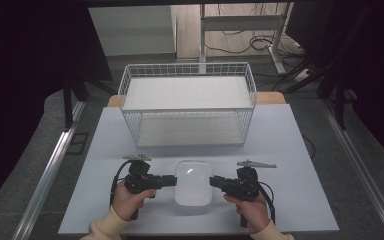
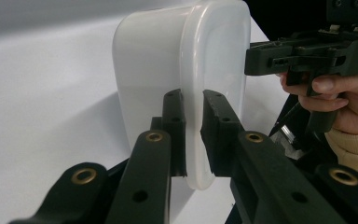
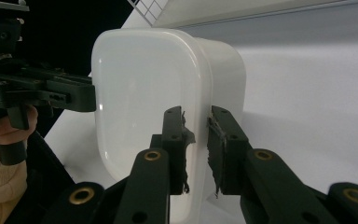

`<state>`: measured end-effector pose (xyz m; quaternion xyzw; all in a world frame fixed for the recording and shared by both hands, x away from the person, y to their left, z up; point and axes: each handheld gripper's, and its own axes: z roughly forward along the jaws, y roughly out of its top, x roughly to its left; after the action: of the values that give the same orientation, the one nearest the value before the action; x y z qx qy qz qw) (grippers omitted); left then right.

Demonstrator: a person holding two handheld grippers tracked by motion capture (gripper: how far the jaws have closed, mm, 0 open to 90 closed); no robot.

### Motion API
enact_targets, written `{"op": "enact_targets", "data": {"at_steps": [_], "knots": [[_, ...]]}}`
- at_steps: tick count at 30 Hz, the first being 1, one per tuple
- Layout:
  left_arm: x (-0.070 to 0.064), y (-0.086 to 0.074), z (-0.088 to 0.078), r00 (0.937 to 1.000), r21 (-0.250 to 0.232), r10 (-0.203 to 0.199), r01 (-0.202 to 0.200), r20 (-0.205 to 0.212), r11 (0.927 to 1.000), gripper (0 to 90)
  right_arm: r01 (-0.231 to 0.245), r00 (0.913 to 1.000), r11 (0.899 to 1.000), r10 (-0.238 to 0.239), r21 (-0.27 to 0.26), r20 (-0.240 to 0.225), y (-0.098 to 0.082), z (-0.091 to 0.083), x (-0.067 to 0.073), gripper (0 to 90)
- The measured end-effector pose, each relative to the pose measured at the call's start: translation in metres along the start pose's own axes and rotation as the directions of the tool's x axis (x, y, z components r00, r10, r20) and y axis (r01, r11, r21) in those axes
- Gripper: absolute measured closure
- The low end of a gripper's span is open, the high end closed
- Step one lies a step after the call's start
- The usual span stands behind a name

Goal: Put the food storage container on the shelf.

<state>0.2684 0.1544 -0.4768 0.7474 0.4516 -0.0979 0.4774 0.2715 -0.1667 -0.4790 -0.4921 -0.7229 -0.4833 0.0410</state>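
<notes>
I had both grippers clamped on the white container, one at each end.

On the worktop (image 1: 290, 150), a wire basket (image 1: 187, 102) stood beyond the fingers. The white container (image 1: 193, 182) sat between the left gripper (image 2: 193, 126) and right gripper (image 3: 196, 140), each pair of fingers pinching its rim from opposite sides.

A white wire two-tier shelf rack (image 1: 187, 102) stands at the far middle of the pale grey table (image 1: 290, 150). Beyond the table, black cables (image 1: 260, 42) lie on the floor beside a white metal frame leg (image 1: 202, 30).
</notes>
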Motion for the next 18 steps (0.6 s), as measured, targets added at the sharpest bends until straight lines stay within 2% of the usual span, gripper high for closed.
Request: {"op": "enact_targets", "data": {"at_steps": [10, 13, 18], "knots": [[-0.0034, 0.0012, -0.0021, 0.9998, -0.011, 0.017, -0.018, -0.013, 0.9998, 81.3, 0.028, 0.9996, 0.999, -0.028, -0.016, 0.004, 0.0014, -0.0019, 0.0030, 77.4], [-0.0060, 0.0033, -0.0046, 0.9991, -0.011, 0.039, -0.040, -0.018, 0.9992, 81.3, 0.040, 0.9992, 0.999, -0.039, -0.023, 0.007, 0.0025, -0.0030, 0.0045, 77.4], [-0.0093, 0.0064, -0.0080, 0.9985, -0.022, 0.052, -0.052, -0.016, 0.9984, 81.4, 0.061, 0.9981, 0.997, -0.061, -0.038, 0.006, 0.0056, -0.0063, 0.0079, 77.4]]}}
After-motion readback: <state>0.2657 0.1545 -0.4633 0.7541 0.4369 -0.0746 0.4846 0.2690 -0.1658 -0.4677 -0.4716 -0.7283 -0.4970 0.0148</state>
